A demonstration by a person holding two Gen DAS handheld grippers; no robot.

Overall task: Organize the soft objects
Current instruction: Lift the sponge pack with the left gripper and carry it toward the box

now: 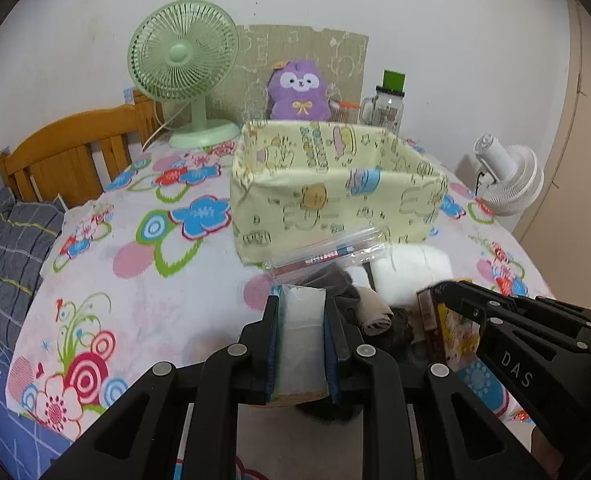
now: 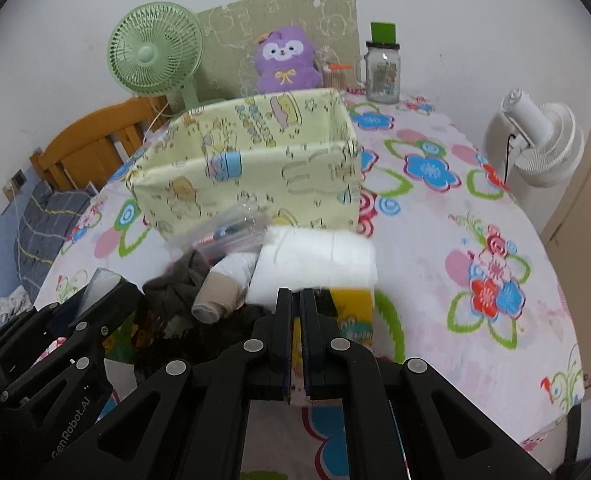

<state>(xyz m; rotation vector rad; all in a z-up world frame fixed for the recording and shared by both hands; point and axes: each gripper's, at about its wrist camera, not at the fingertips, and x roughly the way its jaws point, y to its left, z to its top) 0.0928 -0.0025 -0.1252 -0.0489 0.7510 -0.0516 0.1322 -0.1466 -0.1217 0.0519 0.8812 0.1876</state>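
Left gripper point(image 1: 299, 320) clamped on clear bag point(image 1: 327, 256), right gripper point(image 2: 295, 308) pinching yellow package point(image 2: 351, 312)

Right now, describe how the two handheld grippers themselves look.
Both are matte black plastic with angular linkage arms joined by round silver pivot pins. The left gripper has flat parallel fingers lined with blue pads; the right gripper is built the same. White lettering marks their bodies: "DAS" on the right one, "GenRobot.AI" on the left. No cables, hands or sleeves show.
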